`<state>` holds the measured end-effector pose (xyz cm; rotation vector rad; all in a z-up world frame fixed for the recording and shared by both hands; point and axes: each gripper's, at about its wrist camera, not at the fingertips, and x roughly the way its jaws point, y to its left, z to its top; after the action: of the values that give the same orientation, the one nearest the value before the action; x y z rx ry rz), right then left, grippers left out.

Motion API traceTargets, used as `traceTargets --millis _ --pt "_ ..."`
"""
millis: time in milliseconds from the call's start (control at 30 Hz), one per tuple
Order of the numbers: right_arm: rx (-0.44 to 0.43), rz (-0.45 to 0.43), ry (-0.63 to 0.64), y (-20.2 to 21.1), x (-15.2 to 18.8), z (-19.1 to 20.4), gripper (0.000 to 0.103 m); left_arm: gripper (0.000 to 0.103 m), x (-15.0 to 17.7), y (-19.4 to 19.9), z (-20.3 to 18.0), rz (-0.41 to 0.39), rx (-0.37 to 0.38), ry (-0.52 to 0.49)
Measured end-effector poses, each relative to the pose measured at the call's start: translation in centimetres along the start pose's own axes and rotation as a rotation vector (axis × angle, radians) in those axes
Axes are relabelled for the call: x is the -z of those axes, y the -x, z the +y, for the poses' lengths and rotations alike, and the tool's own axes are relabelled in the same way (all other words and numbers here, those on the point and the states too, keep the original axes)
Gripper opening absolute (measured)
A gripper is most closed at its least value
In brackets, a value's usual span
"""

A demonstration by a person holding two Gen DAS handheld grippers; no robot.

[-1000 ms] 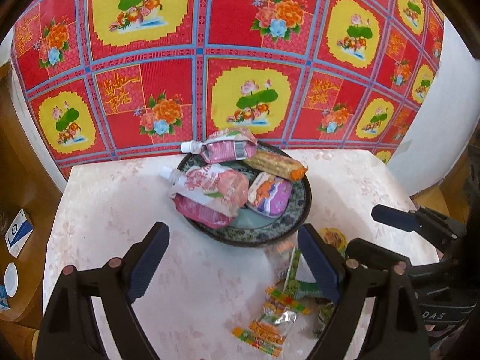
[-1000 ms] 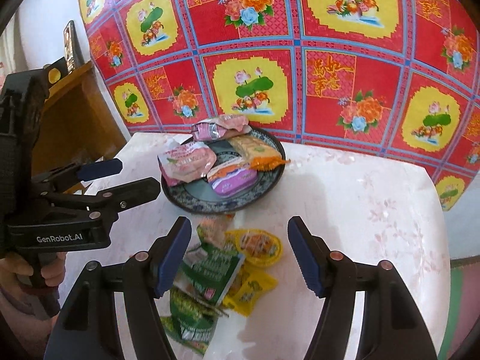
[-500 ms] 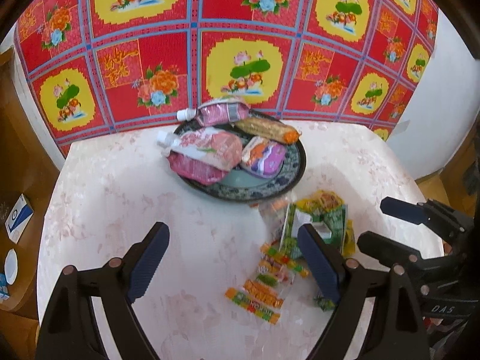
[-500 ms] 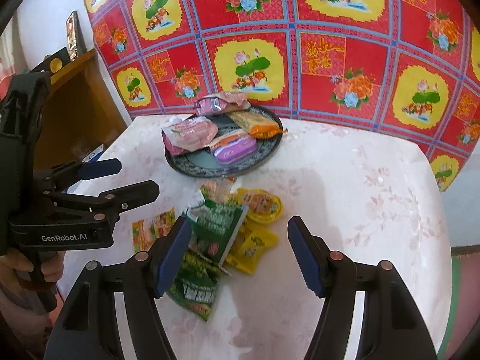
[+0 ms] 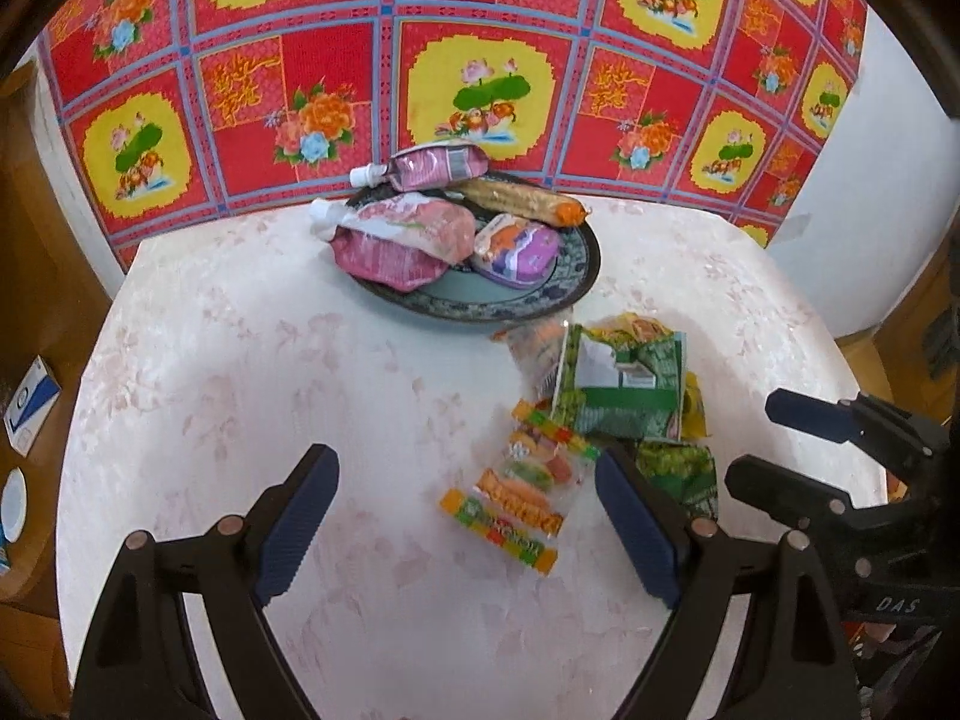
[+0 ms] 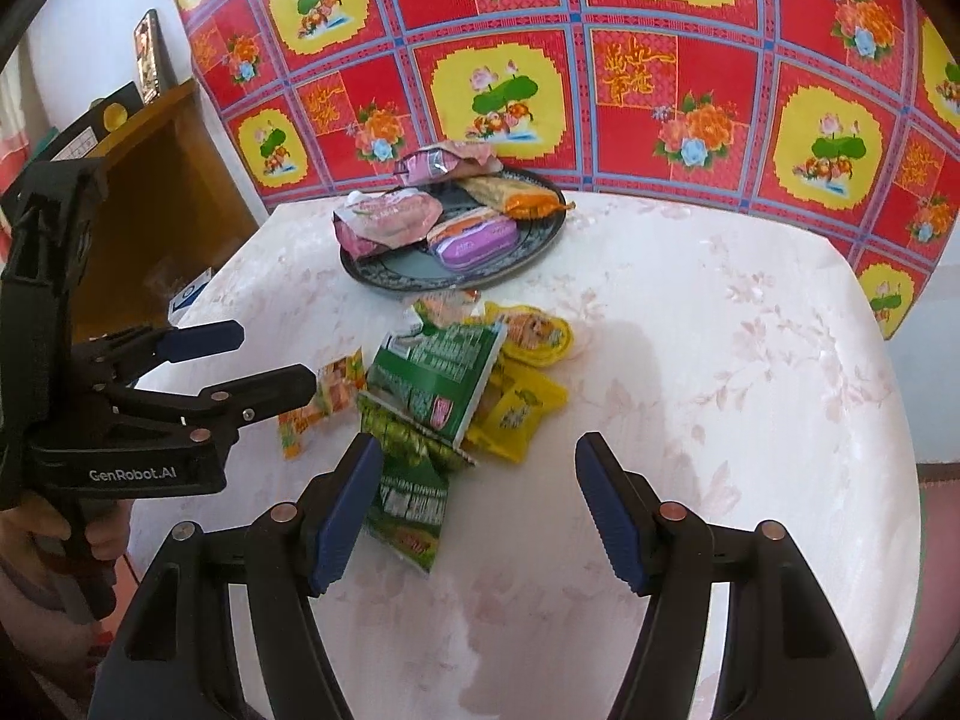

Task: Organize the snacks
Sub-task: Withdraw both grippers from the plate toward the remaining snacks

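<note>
A dark patterned plate [image 5: 576, 294] [image 6: 540, 246] at the table's far side holds pink spout pouches [image 5: 408, 234], a purple packet [image 5: 519, 249] and a long orange-tipped bar [image 5: 522, 201]. In front of it lies a loose heap: green packets [image 5: 624, 384] [image 6: 438, 372], yellow packets [image 6: 516, 408] and a clear candy bag [image 5: 528, 492]. My left gripper [image 5: 465, 519] stands open above the cloth, the candy bag just inside its right finger. My right gripper [image 6: 480, 504] is open too, with a green packet [image 6: 408, 510] by its left finger. Neither holds anything.
The table wears a pale floral cloth [image 5: 270, 390], with a red and yellow flowered sheet [image 5: 480, 60] hung behind. A wooden cabinet [image 6: 162, 180] stands to the left. A person's hand [image 6: 36, 534] grips the left tool's handle. Bare cloth lies left [image 5: 210, 360] and right [image 6: 750, 360] of the heap.
Both grippers have drawn back from the plate, so the plate sits farther off and the loose heap has come into full view. Their jaws kept the same spread.
</note>
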<state>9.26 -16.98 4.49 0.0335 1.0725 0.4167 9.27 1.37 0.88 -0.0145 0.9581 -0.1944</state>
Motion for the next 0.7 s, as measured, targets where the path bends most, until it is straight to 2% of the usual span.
traceTargets --millis 267,467,600,700 --pt "-0.008 0.003 -0.012 0.5 0.8 0.1 0.068 0.09 1.1 -0.3 0.5 0.022 0.007 0.007" --pt "-0.01 0.02 -0.028 0.2 1.1 -0.1 0.068 0.09 1.6 -0.8 -0.4 0.027 0.007 -0.042" --pt "-0.01 0.023 -0.032 0.2 1.3 -0.2 0.068 0.087 1.7 -1.2 -1.1 0.025 0.015 -0.066" --pt "-0.008 0.024 -0.034 0.2 1.3 -0.4 0.068 0.079 1.8 -1.7 -1.4 0.039 0.016 -0.075"
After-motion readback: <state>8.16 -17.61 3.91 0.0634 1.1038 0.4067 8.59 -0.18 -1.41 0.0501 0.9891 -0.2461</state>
